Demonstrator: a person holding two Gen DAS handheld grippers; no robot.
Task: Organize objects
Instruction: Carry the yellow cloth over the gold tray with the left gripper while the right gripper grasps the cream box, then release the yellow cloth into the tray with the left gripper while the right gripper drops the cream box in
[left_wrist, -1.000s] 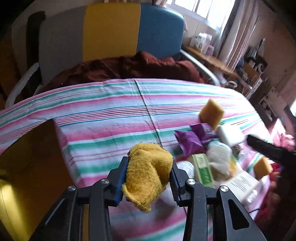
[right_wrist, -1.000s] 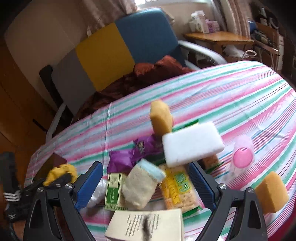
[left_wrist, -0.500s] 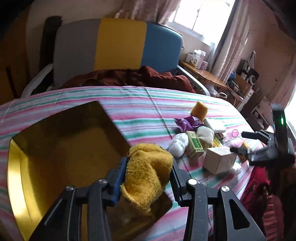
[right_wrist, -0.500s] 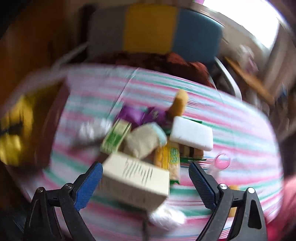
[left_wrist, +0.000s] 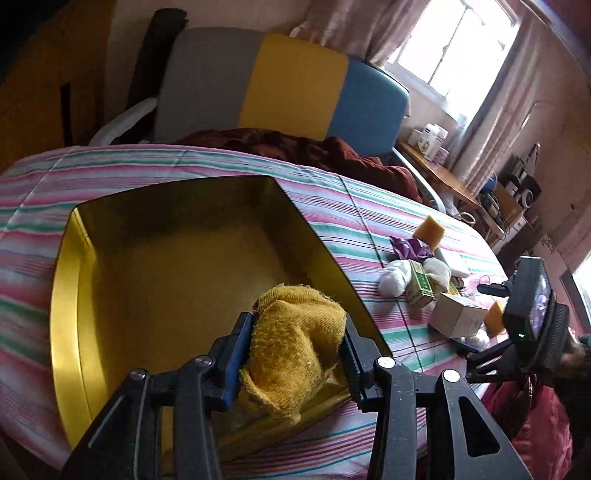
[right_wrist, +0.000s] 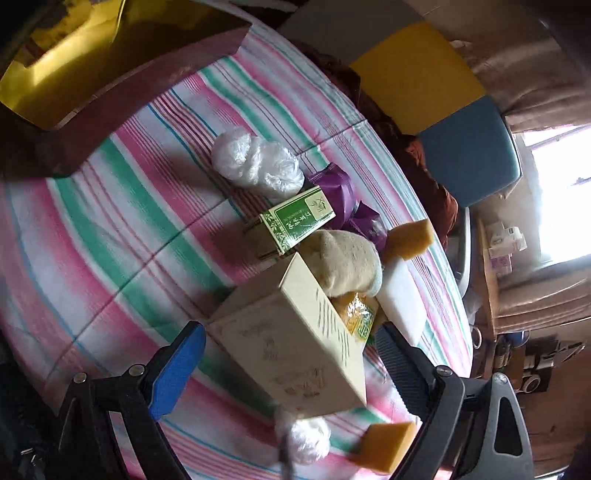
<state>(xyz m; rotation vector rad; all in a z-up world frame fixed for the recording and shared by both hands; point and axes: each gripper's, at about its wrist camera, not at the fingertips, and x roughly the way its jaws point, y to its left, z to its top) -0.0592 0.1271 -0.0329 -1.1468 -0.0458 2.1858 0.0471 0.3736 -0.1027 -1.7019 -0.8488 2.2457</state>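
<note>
My left gripper (left_wrist: 295, 325) is shut on a crumpled yellow cloth (left_wrist: 291, 354) and hangs over the near right corner of an open gold tray (left_wrist: 166, 258). My right gripper (right_wrist: 290, 332) points down at the pile of objects. Its jaws are closing, one on each side of a cream carton (right_wrist: 314, 369), and the pads do not press on it. Behind the carton lie a green box (right_wrist: 295, 221), a white plastic wad (right_wrist: 255, 162), a purple wrapper (right_wrist: 343, 195), a beige sock (right_wrist: 347, 262), a white foam block (right_wrist: 402, 299) and a yellow sponge (right_wrist: 410, 240).
A striped cloth (left_wrist: 369, 221) covers the round table. A grey, yellow and blue chair (left_wrist: 288, 85) with a maroon garment (left_wrist: 295, 147) stands behind it. An orange sponge (right_wrist: 384, 443) and a small white ball (right_wrist: 306, 439) lie near the table's edge. The gold tray (right_wrist: 55, 74) has dark outer walls.
My left gripper carried the yellow cloth from above the striped table to above the gold tray. My right gripper rolled and came down until the cream carton lay between its fingers.
</note>
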